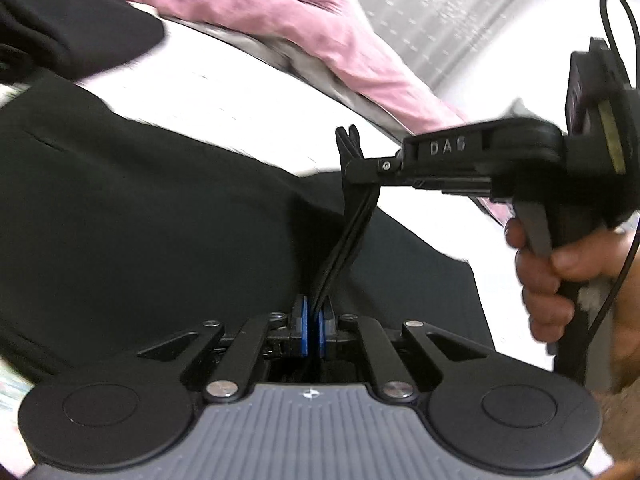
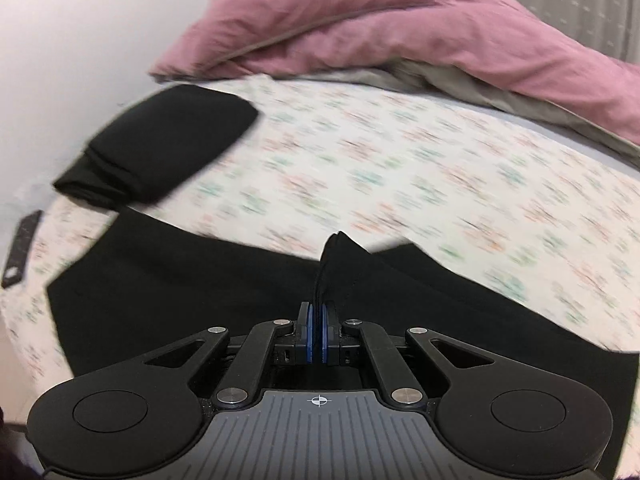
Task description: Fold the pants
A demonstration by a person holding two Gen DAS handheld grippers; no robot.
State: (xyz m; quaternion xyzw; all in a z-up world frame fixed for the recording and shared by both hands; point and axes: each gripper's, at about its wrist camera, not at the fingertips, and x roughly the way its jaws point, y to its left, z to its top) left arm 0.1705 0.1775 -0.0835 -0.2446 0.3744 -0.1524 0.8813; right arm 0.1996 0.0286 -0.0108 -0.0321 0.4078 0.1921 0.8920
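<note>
Black pants [image 1: 140,216] lie spread over the bed. At the bottom of the left wrist view my left gripper [image 1: 314,326] is shut, its blue pads [image 1: 304,328] pinching a layered edge of the pants that rises taut from them. Higher up that same edge, my right gripper [image 1: 354,160] comes in from the right, held by a hand [image 1: 560,276], and clamps the fabric. In the right wrist view the right gripper [image 2: 319,330] is shut on a raised fold of the pants [image 2: 180,300], with cloth peaking just beyond the pads.
A second black garment [image 2: 160,144] lies folded at the far left of the floral bed sheet [image 2: 420,168]. A pink duvet [image 2: 380,20] is heaped along the back. A small dark object [image 2: 20,248] sits at the bed's left edge. A curtain [image 1: 460,12] hangs behind.
</note>
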